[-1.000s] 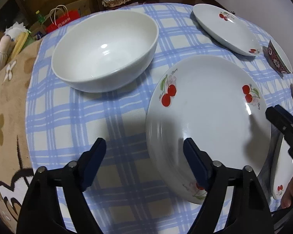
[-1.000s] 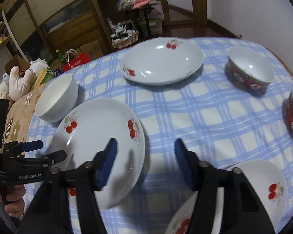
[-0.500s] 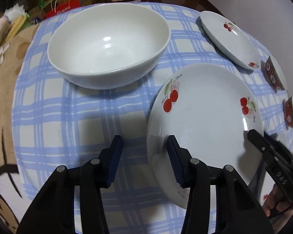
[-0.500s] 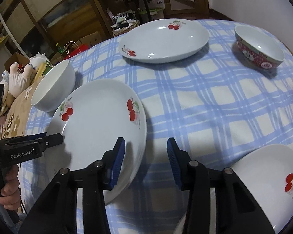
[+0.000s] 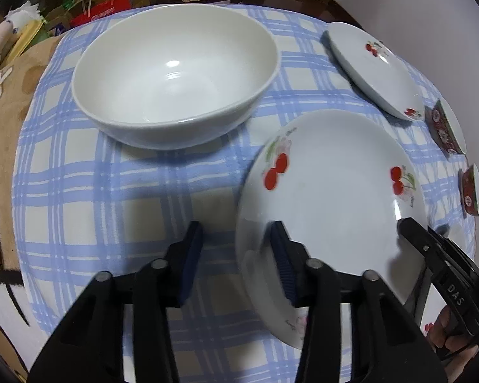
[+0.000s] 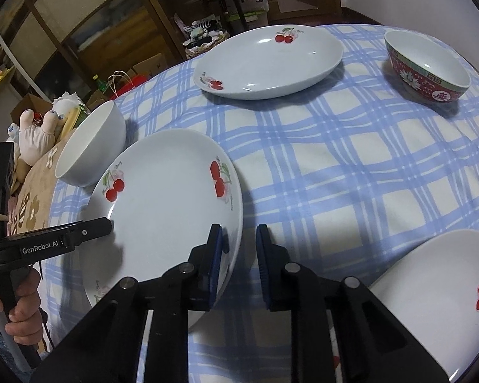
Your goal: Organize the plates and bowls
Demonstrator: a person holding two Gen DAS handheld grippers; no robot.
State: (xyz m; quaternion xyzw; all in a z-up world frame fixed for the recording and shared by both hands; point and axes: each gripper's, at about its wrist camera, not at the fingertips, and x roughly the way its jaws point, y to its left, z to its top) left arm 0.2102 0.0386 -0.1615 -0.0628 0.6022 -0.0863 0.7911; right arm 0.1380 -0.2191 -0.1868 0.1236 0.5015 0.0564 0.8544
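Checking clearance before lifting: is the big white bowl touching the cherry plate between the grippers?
Apart. The left wrist view shows checked cloth between the white bowl and the cherry plate.

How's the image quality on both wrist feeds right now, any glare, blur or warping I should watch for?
Left wrist view: a small glare spot inside the white bowl, fisheye bends the tablecloth checks, and the left claw looks slightly soft up close. Right wrist view: sharper, with highlights on the far cherry plate and dark vignetted corners.
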